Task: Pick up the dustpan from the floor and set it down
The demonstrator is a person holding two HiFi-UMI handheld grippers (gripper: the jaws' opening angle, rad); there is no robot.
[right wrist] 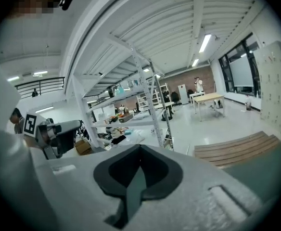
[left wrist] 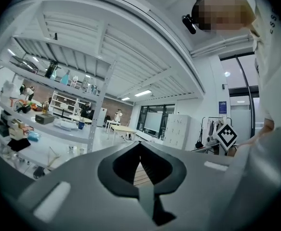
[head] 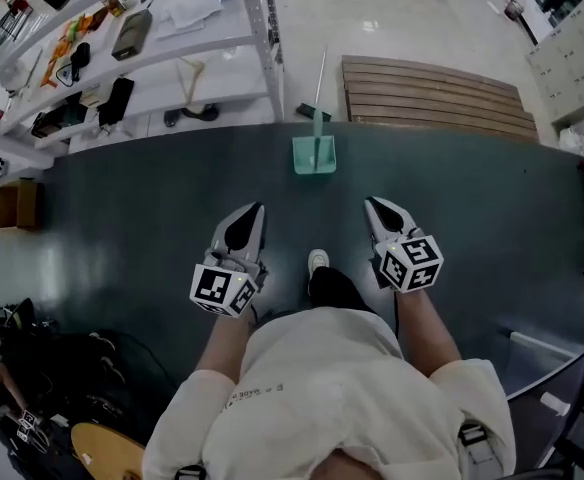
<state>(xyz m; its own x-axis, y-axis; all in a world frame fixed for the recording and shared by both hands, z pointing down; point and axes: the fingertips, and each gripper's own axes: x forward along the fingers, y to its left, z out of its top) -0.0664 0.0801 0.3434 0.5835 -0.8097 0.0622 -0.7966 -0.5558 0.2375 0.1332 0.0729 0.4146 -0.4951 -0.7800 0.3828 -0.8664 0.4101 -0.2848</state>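
Note:
A teal dustpan (head: 314,155) stands on the dark floor mat (head: 122,228) ahead of the person, its long thin handle (head: 319,83) running away toward the shelves. My left gripper (head: 255,208) and right gripper (head: 372,203) are held up close to the person's body, well short of the dustpan and to either side of it. Both are shut and hold nothing. In the left gripper view the left gripper (left wrist: 139,146) points level into the room. In the right gripper view the right gripper (right wrist: 139,148) does too. Neither gripper view shows the dustpan.
A white shelving rack (head: 152,38) loaded with small items stands at the far left. A slatted wooden platform (head: 437,93) lies beyond the mat on the right. A cardboard box (head: 19,205) sits at the left edge. The person's shoe (head: 318,261) shows between the grippers.

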